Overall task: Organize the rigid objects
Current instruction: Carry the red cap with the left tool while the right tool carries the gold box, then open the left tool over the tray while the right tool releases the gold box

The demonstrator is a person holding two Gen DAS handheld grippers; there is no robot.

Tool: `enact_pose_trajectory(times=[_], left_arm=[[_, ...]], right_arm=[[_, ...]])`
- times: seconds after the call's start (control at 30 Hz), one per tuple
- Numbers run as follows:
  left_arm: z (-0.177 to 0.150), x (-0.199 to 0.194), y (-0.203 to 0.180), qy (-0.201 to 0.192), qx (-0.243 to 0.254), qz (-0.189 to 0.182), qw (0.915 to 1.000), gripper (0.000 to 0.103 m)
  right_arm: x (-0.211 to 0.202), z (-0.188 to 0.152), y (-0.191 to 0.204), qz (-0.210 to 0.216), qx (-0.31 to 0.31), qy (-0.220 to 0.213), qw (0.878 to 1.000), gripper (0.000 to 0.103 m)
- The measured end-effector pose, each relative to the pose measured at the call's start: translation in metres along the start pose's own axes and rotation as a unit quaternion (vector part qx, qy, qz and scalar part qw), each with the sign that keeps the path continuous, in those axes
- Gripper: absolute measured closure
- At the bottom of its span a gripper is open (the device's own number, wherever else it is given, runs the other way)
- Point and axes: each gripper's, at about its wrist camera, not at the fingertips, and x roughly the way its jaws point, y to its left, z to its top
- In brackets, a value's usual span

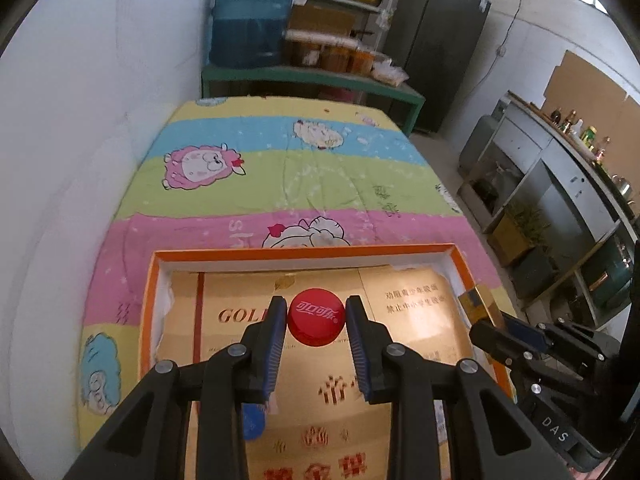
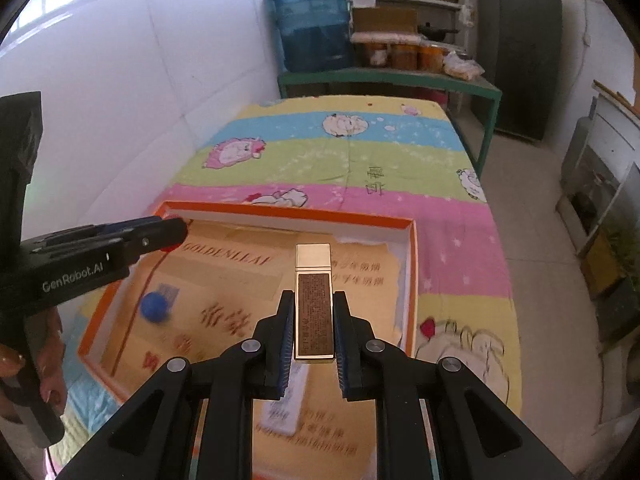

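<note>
Left wrist view: your left tool (image 1: pixel 316 322) is clamped on the red bottle cap (image 1: pixel 316 317) at frame centre, pads touching both sides, held above the gold-lined floor of the orange tray (image 1: pixel 304 253), likely so it can be set down inside. A blue cap (image 1: pixel 253 422) shows low, behind the left finger, lying in the tray. At right edge your right tool (image 1: pixel 486 314) carries the gold box (image 1: pixel 480 304). Right wrist view: right tool (image 2: pixel 314 334) is closed on the gold box (image 2: pixel 314 300), gripped on its long sides, lengthwise along the fingers, over the tray (image 2: pixel 412 280); blue cap (image 2: pixel 155 307) rests centre-left. Left tool (image 2: pixel 176 232) enters from the left. A white pack (image 2: pixel 286 404) lies beneath, blurred. The tray sits on the bed (image 2: pixel 360 152).
</note>
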Motion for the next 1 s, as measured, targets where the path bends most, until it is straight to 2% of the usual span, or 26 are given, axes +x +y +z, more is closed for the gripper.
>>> enact_pose_trajectory(times=[0.13,0.4,1.0], left_arm=[[0.005,0.019,-0.001,0.018,-0.005,0.005,0.9998,0.072],[0.009,0.046,0.001,0.046,-0.016,0.011,0.9988,0.072],[0.0,0.073,0.002,0.061,-0.009,0.03,0.9976,0.072]], right_arm=[[0.02,0.01,-0.006,0.015,0.004,0.019,1.0,0.085],[0.048,0.018,-0.005,0.001,-0.009,0.044,0.999,0.085],[0.079,0.013,-0.005,-0.01,-0.02,0.079,0.997,0.085]])
